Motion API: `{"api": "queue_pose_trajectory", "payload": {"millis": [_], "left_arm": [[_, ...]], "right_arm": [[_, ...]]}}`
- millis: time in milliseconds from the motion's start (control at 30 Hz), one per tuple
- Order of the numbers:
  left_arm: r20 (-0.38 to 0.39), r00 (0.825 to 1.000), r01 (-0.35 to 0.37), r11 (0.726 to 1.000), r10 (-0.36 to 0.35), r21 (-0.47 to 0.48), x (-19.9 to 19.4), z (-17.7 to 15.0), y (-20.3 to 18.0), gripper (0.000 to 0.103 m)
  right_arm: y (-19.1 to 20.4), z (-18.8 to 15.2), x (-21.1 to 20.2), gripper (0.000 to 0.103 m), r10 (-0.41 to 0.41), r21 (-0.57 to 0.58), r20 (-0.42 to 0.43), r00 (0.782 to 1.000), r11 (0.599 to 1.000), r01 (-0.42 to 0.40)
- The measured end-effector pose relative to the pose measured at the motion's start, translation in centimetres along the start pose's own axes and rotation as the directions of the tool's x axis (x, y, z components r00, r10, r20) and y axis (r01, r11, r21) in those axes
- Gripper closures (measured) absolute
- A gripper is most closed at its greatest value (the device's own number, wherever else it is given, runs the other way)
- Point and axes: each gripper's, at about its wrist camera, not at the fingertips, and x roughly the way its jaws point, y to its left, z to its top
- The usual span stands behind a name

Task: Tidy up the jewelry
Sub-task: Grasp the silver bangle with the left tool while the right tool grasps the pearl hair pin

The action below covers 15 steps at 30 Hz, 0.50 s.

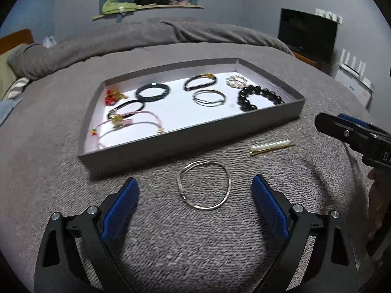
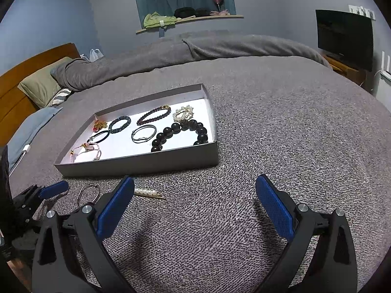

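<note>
Grippers (image 1: 194,202) (image 2: 195,205) wide apart, empty; bangle (image 1: 204,185) between left fingers

Both grippers wide open, low over the bed.

Left gripper (image 1: 194,195) levelled forward, blue pads (image 1: 268,207) spread far apart, nothing between them gripped. Right gripper (image 2: 194,195) likewise splayed, pads (image 2: 275,210) apart and bare. Seen from the left wrist, right gripper off to the right edge, a hand (image 1: 377,202) behind it.

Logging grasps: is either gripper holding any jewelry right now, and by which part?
Nothing is held. Left gripper and right gripper are open; the silver bangle lies untouched.
</note>
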Motion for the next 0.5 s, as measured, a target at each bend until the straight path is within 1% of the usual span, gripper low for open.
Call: {"api": "queue_pose_trajectory", "payload": {"millis": [67, 100, 133, 167, 233, 267, 300, 433, 500], "left_arm": [[-0.024, 1.0, 0.016, 1.0, -0.016, 0.001, 0.6, 0.0, -0.1, 0.02], [-0.03, 0.999, 0.026, 1.0, -0.027, -0.006, 0.7, 0.1, 0.0, 0.028], [-0.03, 0.999, 0.033, 0.999, -0.034, -0.012, 0.7, 0.1, 0.1, 0.033], [-0.027, 0.999, 0.04, 0.999, -0.04, -0.02, 0.7, 0.0, 0.3, 0.035], [-0.022, 0.999, 0.042, 0.999, -0.042, -0.024, 0.5, 0.0, 0.4, 0.047], [-0.021, 0.999, 0.045, 0.999, -0.045, -0.023, 0.5, 0.0, 0.5, 0.05], [-0.019, 0.998, 0.052, 0.998, -0.053, -0.018, 0.4, -0.1, 0.5, 0.055], [-0.016, 0.999, 0.034, 0.999, -0.034, -0.012, 0.3, -0.1, 0.4, 0.056], [-0.011, 1.0, 0.002, 1.0, -0.002, -0.014, -0.1, -0.2, 0.8, 0.056]], "right_arm": [[0.1, -0.1, 0.1, 0.005, -0.001, -0.004, -0.002, 1.0, 1.0, 0.001], [0.1, -0.1, 0.1, 0.005, -0.001, -0.005, -0.005, 1.0, 1.0, 0.001], [0.2, -0.2, 0.2, 0.005, -0.001, -0.007, -0.009, 1.0, 1.0, 0.001], [0.3, -0.2, 0.2, 0.005, 0.001, -0.009, -0.013, 1.0, 1.0, -0.001], [0.6, -0.4, 0.3, 0.005, 0.008, -0.015, -0.019, 1.0, 1.0, -0.008], [0.8, -0.5, 0.4, 0.005, 0.011, -0.02, -0.022, 1.0, 1.0, -0.012], [1.0, -0.6, 0.5, 0.005, 0.015, -0.028, -0.027, 1.0, 0.999, -0.016], [2.1, -1.2, 1.1, 0.005, 0.027, -0.051, -0.055, 0.998, 0.998, -0.03], [2.6, -1.4, 1.3, 0.005, 0.033, -0.055, -0.064, 0.997, 0.998, -0.036]]}}
